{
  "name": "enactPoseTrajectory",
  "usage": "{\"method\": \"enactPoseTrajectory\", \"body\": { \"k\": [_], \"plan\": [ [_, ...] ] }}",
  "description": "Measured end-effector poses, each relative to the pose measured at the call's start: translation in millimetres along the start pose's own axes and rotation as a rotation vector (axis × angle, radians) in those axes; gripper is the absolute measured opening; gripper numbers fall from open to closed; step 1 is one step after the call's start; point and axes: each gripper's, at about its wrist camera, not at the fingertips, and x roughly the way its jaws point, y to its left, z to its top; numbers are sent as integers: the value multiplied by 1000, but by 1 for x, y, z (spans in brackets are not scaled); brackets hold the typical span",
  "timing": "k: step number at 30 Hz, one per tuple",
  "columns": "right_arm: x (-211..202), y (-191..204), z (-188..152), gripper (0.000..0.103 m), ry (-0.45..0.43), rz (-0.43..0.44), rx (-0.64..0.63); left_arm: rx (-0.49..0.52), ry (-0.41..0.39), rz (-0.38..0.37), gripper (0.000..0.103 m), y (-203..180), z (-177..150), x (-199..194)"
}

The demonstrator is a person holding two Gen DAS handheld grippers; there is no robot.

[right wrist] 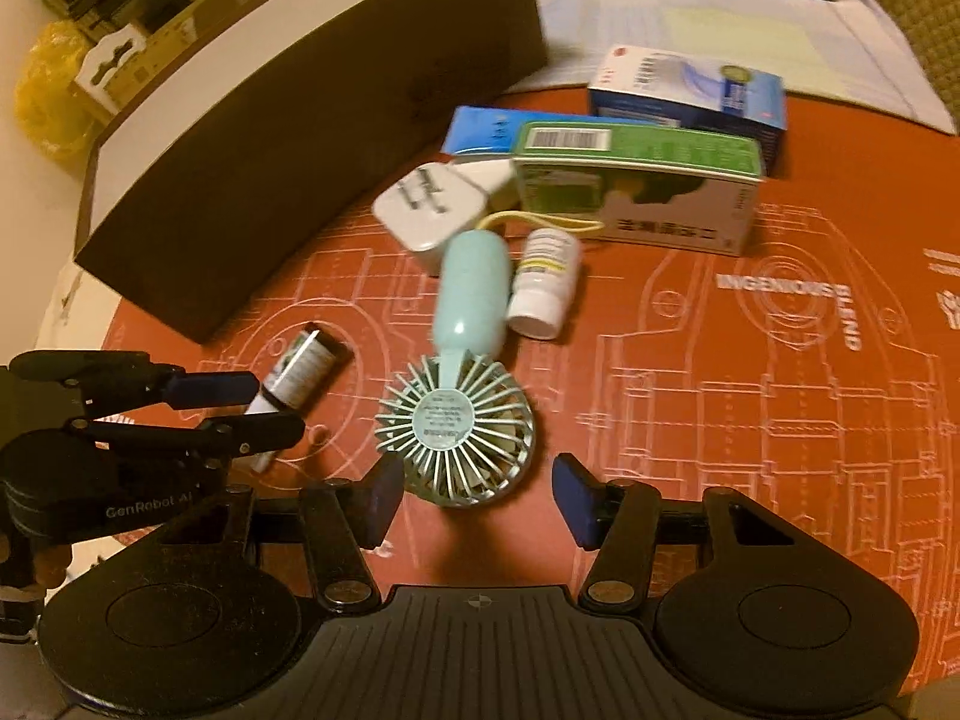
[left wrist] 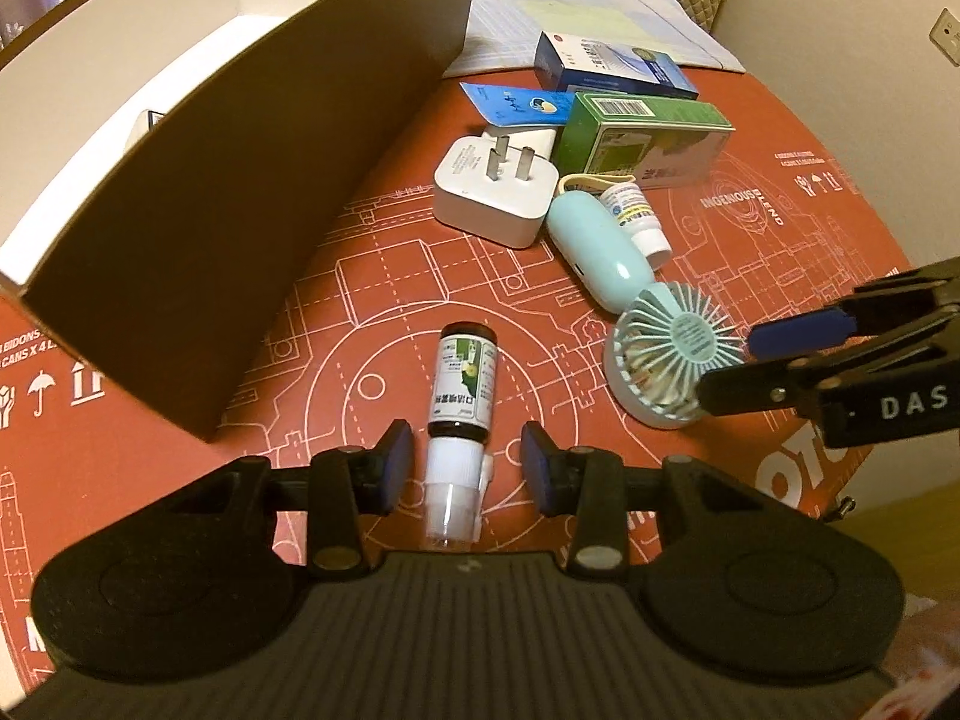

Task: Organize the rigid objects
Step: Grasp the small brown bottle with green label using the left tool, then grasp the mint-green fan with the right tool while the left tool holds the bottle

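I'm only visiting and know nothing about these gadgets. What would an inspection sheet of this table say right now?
Surface: red mat printed with white line drawings.
Job's things: spray bottle lying flat; mint hand fan; white plug; small white bottle; green box; blue box; blue card; big brown box at the left.
Clutter: papers and another box at the far edge.
Grippers: left gripper open, astride the spray bottle's white cap; right gripper open, just short of the fan's head.
Cables: nothing seen; only the fan's yellow strap.
Surroundings: cream wall with sockets; yellow bag beyond the brown box.
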Motion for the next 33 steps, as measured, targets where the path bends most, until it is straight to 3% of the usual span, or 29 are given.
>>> {"method": "enactPoseTrajectory", "body": {
  "k": [5,10,22,29,33],
  "plan": [
    [-7,3,-1,52,-50,2,4,-3,-5,13,19,-1,2,6],
    [-1,13,6,58,-76,-7,-23,-16,-15,29,19,2,3,8],
    [36,28,16,61,-63,-101,-114,-48,-19,45,19,12,3,6],
    [34,23,3,60,-58,-57,-281,-56,-14,37,19,9,2,5],
    [29,15,-4,60,-42,-39,-307,-54,-13,33,19,8,0,5]
  ]
}}
